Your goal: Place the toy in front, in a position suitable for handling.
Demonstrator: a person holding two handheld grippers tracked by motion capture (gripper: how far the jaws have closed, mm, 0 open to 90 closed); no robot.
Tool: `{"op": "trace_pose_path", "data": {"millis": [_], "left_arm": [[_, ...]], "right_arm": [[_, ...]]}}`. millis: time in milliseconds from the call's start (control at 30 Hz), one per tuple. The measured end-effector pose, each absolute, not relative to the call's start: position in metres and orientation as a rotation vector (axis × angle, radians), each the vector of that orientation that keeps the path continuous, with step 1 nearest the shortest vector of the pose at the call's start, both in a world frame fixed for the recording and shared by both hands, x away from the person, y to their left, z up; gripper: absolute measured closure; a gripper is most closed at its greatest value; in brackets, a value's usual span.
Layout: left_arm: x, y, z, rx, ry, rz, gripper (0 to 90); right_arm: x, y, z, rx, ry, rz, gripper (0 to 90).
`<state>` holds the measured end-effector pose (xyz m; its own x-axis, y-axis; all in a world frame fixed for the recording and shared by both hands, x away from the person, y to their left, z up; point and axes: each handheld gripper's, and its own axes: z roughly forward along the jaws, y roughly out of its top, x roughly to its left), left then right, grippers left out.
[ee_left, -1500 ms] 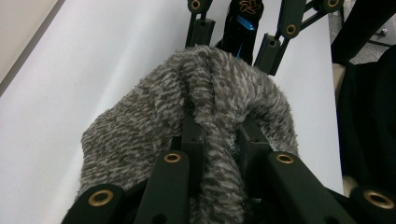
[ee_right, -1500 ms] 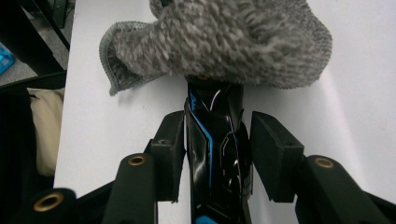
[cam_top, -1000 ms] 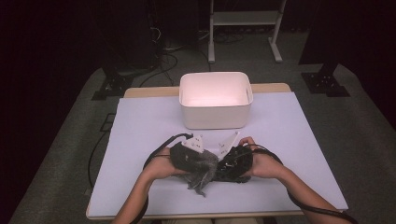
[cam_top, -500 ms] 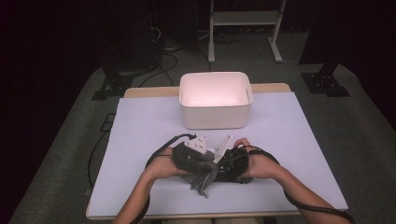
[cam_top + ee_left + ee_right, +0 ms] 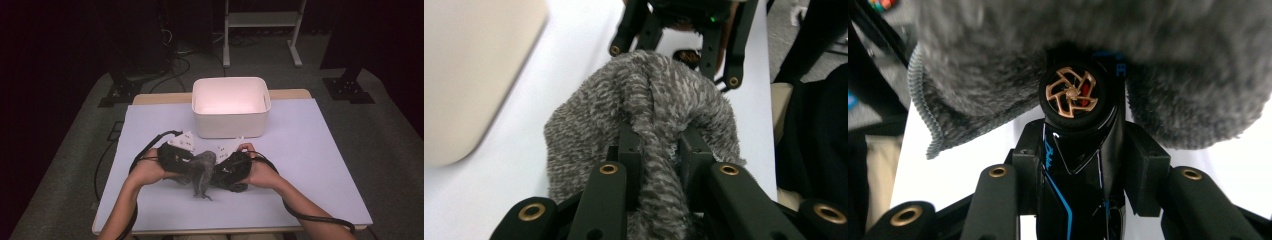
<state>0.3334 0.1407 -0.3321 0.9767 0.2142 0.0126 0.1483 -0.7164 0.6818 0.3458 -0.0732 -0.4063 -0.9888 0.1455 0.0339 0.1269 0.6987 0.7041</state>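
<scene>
Pinching the grey sock (image 5: 644, 120) in your left gripper (image 5: 659, 150), clamping a black toy car (image 5: 1078, 150) in your right gripper (image 5: 1080, 175), sock draped between both above the table (image 5: 310, 150), near the white bin (image 5: 231, 107).

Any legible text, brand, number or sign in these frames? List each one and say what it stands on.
No text can be read for certain.
Blue script on the glossy black device with a copper fan wheel, clamped in the right gripper: a cursive mark beginning perhaps with "B", too stylised and small to read.
Fuzzy grey knitted cloth, white plastic bin, pale tabletop: no writing.
</scene>
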Motion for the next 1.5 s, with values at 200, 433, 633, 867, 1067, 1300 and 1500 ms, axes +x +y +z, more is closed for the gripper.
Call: {"op": "trace_pose_path", "data": {"millis": [200, 433, 633, 867, 1067, 1300, 1500], "left_arm": [[0.331, 0.142, -0.329, 2.379, 0.254, 0.12, 76.4], [0.331, 0.125, -0.322, 2.378, 0.197, 0.118, 76.4], [0.333, 0.115, -0.319, 2.382, 0.172, 0.11, 76.4], [0.334, 0.103, -0.324, 2.398, 0.149, 0.086, 76.4], [0.334, 0.104, -0.324, 2.394, 0.16, 0.083, 76.4], [0.331, 0.139, -0.318, 2.387, 0.229, 0.129, 76.4], [0.326, 0.166, -0.315, 2.37, 0.294, 0.145, 76.4]], "right_arm": [[0.343, -0.075, -0.409, 0.242, 2.83, 1.25, 56.4], [0.336, -0.101, -0.406, 0.268, 2.803, 1.243, 56.4], [0.33, -0.135, -0.405, 0.324, 2.779, 1.241, 56.3], [0.323, -0.165, -0.403, 0.367, 2.762, 1.208, 56.3], [0.322, -0.172, -0.404, 0.398, 2.752, 1.229, 56.4], [0.335, -0.125, -0.403, 0.319, 2.756, 1.308, 56.4], [0.34, -0.08, -0.407, 0.242, 2.763, 1.381, 56.4]]}}
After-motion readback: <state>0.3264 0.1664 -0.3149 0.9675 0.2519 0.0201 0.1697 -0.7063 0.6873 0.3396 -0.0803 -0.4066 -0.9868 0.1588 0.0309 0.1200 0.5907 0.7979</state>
